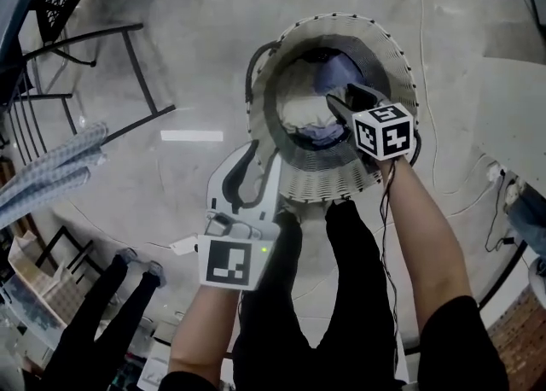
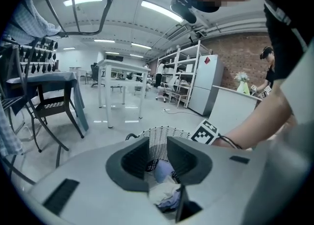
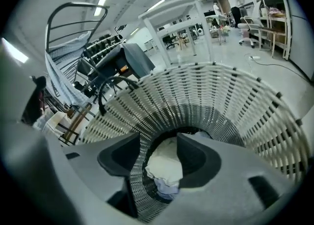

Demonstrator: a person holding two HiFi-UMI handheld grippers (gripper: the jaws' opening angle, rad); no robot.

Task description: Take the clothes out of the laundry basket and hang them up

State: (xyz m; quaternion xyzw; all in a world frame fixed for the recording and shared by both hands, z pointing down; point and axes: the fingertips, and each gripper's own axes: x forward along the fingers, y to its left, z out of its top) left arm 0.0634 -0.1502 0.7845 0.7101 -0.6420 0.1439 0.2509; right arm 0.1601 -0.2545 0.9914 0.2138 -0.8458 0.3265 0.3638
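The round laundry basket (image 1: 388,56) stands upright on the floor (image 1: 188,73), mouth facing up. Crumpled clothes (image 1: 300,112) lie at its bottom, white over pale blue. The right gripper (image 1: 339,101) points down into the mouth, jaws spread wide and gripping nothing. The left gripper (image 1: 260,163) hangs just outside the near rim, jaws slightly apart and empty. Left of the basket the floor is open as far as a black metal frame (image 1: 141,69).

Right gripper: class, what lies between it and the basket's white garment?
Nothing: the right gripper view shows only air between the right gripper and white garment.
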